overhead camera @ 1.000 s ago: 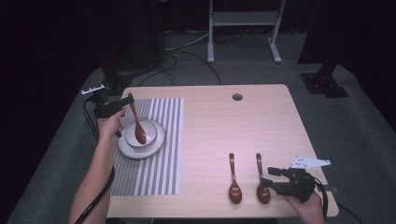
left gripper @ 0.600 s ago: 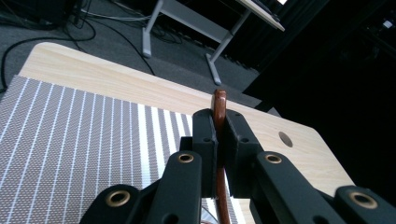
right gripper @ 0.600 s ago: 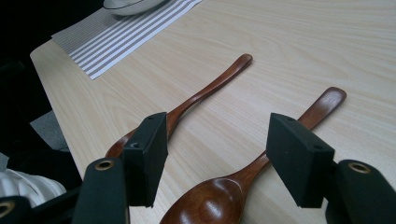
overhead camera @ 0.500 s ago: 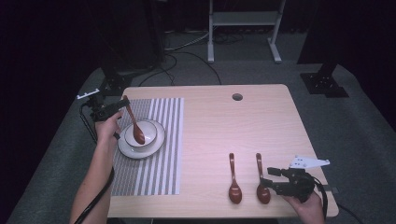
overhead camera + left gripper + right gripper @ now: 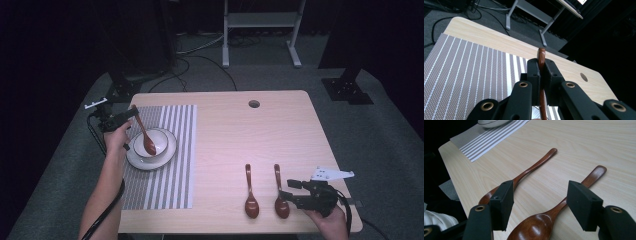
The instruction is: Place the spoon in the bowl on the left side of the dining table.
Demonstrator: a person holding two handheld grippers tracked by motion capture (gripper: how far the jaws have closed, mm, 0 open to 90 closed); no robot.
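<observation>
My left gripper (image 5: 129,116) is shut on the handle of a brown wooden spoon (image 5: 144,135). That spoon slants down, its bowl end resting inside a white bowl (image 5: 159,138) on a white plate (image 5: 150,162). The left gripper view has the handle (image 5: 541,55) pinched between my left gripper's (image 5: 540,66) black pads. Two more wooden spoons (image 5: 250,193) (image 5: 279,194) lie side by side near the table's front edge. My right gripper (image 5: 291,196) stands open low over the right spoon's (image 5: 560,206) bowl end, its pads on either side without touching it. The other spoon (image 5: 530,170) lies just outside its left pad.
A grey striped placemat (image 5: 167,182) lies under the plate on the table's left side. A round cable hole (image 5: 254,104) sits near the table's far edge. The floor behind the table holds a metal stand (image 5: 260,30) and cables.
My left gripper has sunk a little with the spoon, whose bowl end stays in the white bowl. The right gripper has kept still.
</observation>
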